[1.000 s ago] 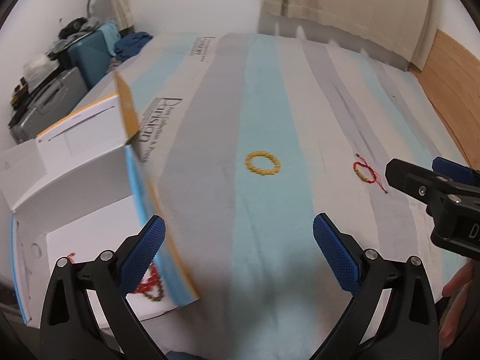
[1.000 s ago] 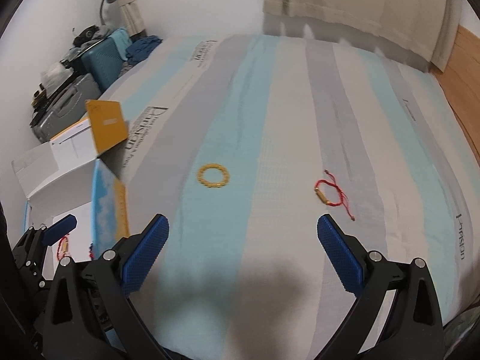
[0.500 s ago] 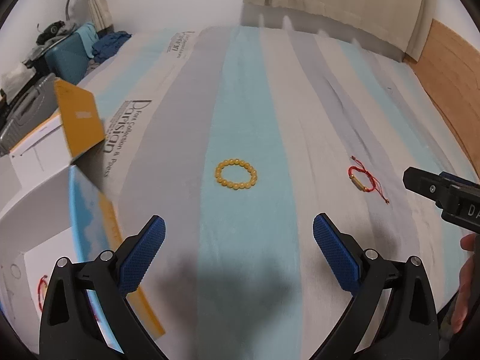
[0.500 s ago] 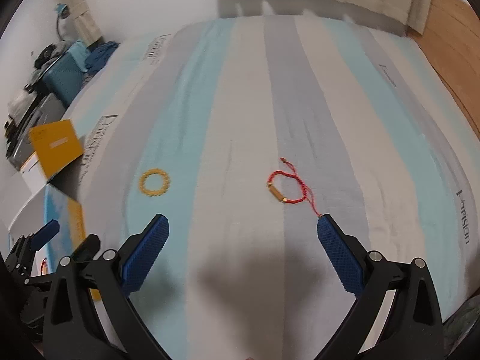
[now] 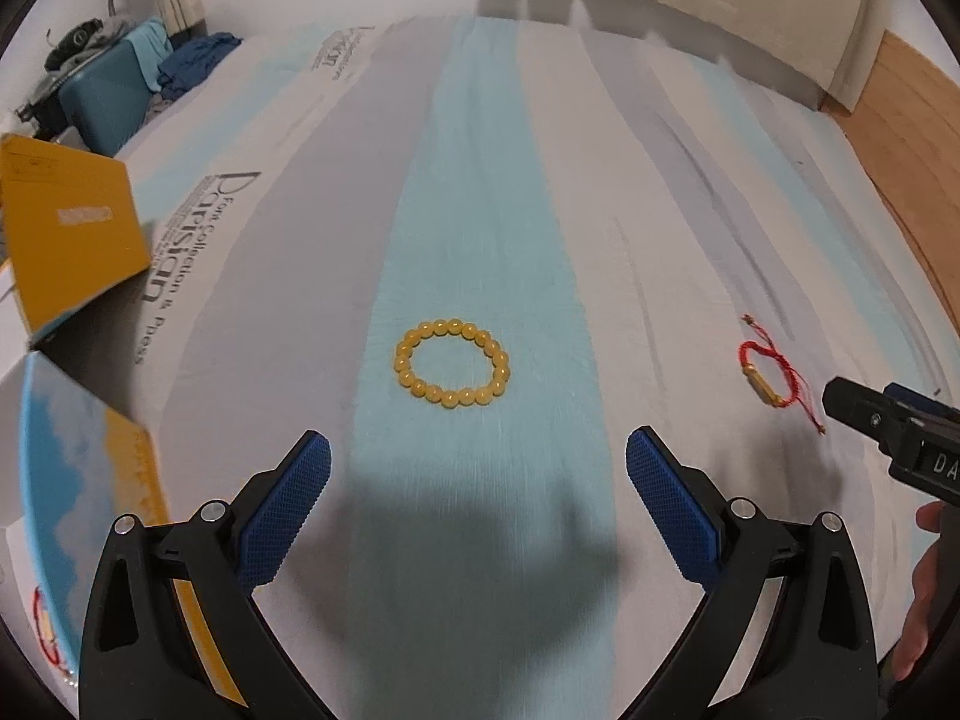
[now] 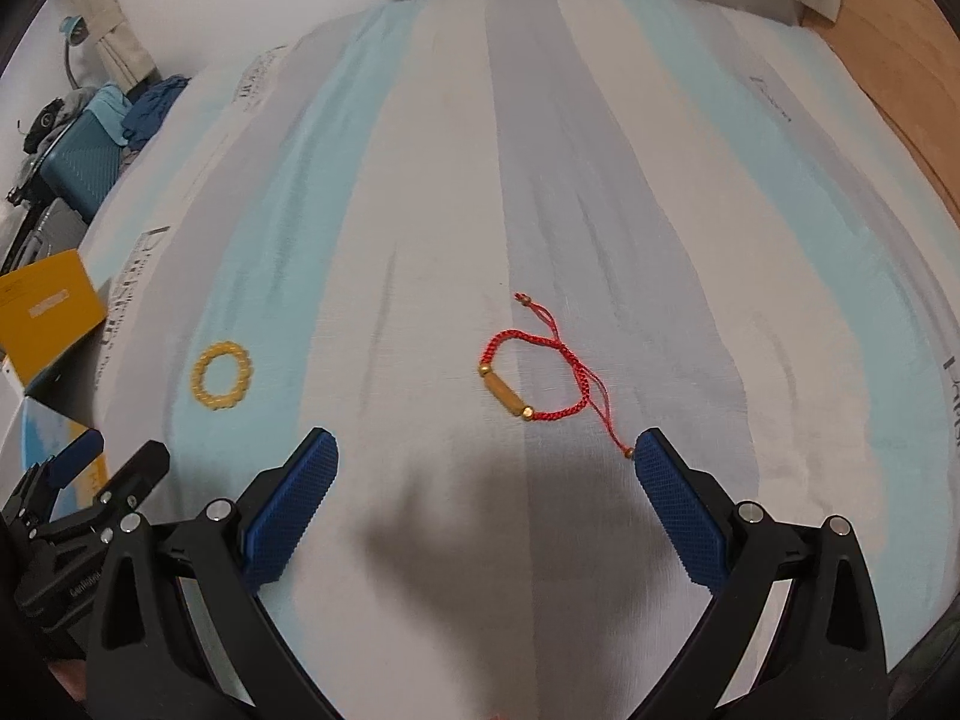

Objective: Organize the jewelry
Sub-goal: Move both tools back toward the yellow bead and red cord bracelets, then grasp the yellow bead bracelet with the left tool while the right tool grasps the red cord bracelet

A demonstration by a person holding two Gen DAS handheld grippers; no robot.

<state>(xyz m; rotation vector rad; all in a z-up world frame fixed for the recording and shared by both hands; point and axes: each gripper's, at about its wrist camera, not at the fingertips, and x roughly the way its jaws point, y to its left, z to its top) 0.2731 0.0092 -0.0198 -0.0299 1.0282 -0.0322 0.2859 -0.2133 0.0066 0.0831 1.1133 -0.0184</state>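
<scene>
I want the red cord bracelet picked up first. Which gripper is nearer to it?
Right. The right gripper is open just short of the red cord bracelet; the left gripper faces the yellow bead bracelet instead.

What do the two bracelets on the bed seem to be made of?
Yellow bracelet: round, smooth, slightly glossy beads, amber-like; resin, glass or stone cannot be told. Red bracelet: braided cord with loose knotted tails, matte, carrying a gold-coloured tube bead between two small beads; it looks like metal, but this is uncertain.
</scene>
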